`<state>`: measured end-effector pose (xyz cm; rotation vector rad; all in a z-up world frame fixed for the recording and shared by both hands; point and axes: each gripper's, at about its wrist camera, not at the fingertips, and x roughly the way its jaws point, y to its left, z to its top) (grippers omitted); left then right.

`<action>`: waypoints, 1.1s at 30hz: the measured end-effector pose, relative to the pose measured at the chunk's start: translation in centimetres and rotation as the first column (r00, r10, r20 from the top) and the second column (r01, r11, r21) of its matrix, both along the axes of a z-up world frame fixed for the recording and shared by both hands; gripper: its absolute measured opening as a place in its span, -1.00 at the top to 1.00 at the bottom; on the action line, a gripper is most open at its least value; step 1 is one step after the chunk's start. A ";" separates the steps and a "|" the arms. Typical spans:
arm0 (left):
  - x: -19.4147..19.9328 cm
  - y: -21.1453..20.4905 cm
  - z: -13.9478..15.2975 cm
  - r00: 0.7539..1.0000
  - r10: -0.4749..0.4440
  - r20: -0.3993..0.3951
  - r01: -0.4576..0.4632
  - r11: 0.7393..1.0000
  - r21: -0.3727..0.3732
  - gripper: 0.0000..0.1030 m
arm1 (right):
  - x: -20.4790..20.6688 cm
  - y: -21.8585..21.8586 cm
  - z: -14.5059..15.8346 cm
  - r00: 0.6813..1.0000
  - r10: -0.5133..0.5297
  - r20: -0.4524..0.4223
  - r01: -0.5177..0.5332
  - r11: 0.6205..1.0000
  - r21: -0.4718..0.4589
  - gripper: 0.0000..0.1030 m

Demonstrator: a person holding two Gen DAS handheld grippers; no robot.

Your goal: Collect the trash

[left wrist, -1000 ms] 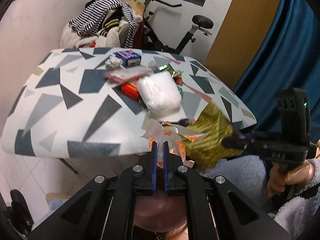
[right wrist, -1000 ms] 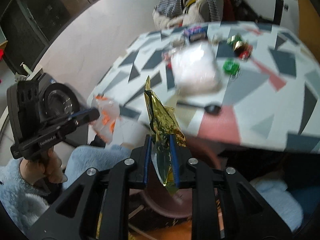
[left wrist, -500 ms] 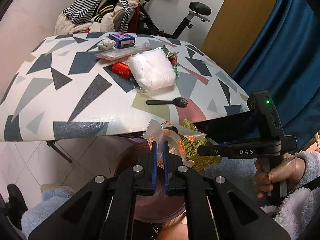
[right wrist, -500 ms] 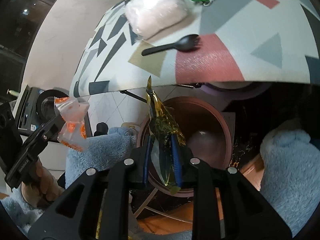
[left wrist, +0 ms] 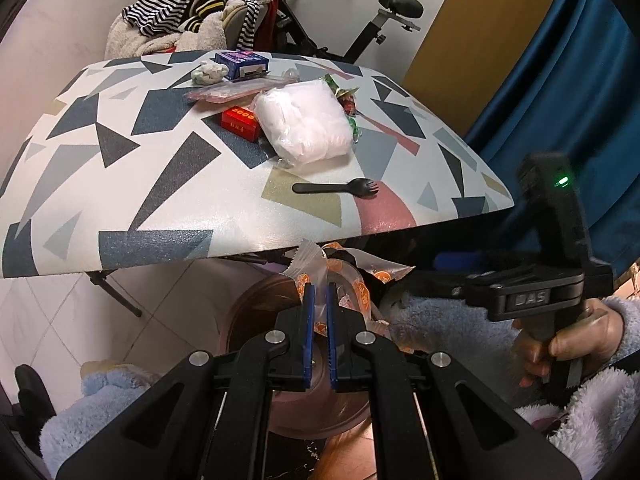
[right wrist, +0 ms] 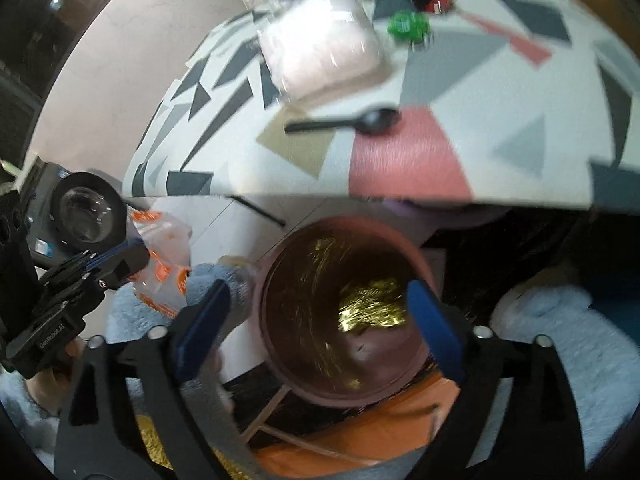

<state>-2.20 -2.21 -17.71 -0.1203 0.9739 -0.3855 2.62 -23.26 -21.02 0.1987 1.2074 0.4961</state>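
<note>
We hold the left gripper (left wrist: 319, 304) below the near edge of the table (left wrist: 168, 200), its jaws pinching a clear wrapper with orange print (left wrist: 340, 276); the same wrapper (right wrist: 164, 264) shows in the right wrist view, left of the bin and above the tiled floor. The right gripper (right wrist: 316, 320) hangs directly over the brown round bin (right wrist: 280, 256), its jaws spread wide with nothing between them, and a crumpled gold wrapper (right wrist: 372, 308) lies inside the bin, toward its right side; this view is blurred. The bin (left wrist: 248, 312) also shows in the left wrist view, under the table edge and just beyond the left gripper's fingers. On the table, a black plastic spork (left wrist: 336, 188) lies near the front edge, apart from the rest. Behind the spork sits a puffy white plastic bag (left wrist: 304, 120), with a red box (left wrist: 240, 120) touching its left side and small green and red candy wrappers (left wrist: 344, 96) at its right. Farther back on the table are a flat pink packet (left wrist: 228, 92), a blue box (left wrist: 240, 63) and a crumpled tissue (left wrist: 208, 73). Beyond the table, clothes (left wrist: 188, 12) are piled on a chair.
</note>
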 end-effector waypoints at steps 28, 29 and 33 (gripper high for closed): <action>0.0 0.4 -1.2 0.999 0.030 -0.035 -0.031 0.999 -0.014 -0.35 | -1.6 1.0 3.5 0.956 -0.020 0.293 0.083 0.975 -0.206 -0.88; 0.0 0.6 -1.0 0.999 0.044 -0.026 -0.045 0.999 -0.020 -0.45 | -1.6 1.0 3.5 0.956 -0.019 0.293 0.083 0.975 -0.206 -0.88; 0.2 1.4 -0.6 0.995 0.096 -0.009 -0.096 0.995 -0.007 -0.85 | -1.7 1.1 3.5 0.956 -0.021 0.291 0.084 0.975 -0.206 -0.88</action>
